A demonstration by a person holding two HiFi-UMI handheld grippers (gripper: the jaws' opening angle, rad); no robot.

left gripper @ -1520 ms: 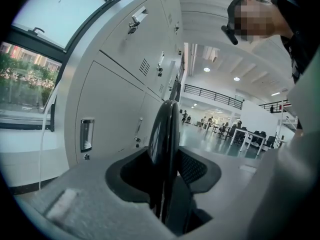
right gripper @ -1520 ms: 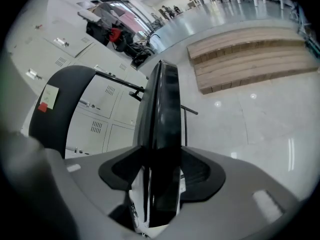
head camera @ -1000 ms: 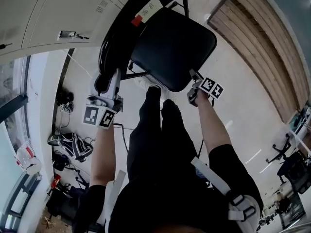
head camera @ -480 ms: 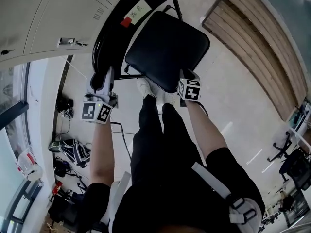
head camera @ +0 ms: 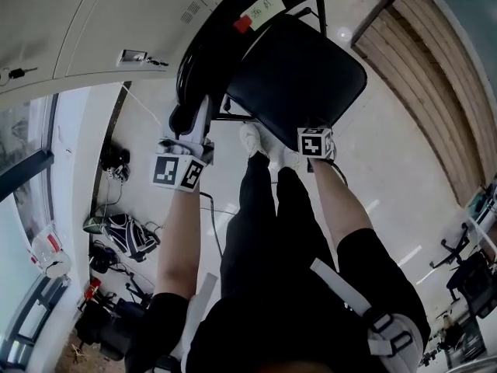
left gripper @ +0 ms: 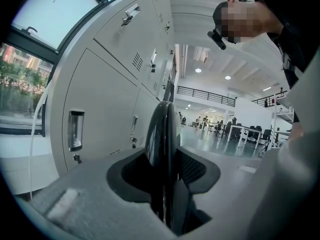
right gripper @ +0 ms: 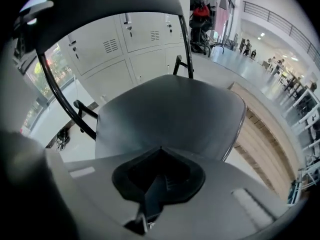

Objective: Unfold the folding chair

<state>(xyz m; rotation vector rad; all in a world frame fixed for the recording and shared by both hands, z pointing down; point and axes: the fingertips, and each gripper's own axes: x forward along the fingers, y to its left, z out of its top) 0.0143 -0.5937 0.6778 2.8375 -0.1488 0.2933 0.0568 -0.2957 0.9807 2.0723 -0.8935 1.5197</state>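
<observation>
Beside grey lockers (head camera: 101,22), the folding chair (head camera: 256,45) stands nearly open, left gripper (head camera: 189,124) clamped on its backrest (left gripper: 162,144), right gripper (head camera: 312,136) closed empty over the seat (right gripper: 170,114), seemingly ready to press it flat.

The backrest (head camera: 221,33) is cut off by the head view's top edge; its seat (head camera: 299,76) hides the legs from me.
</observation>
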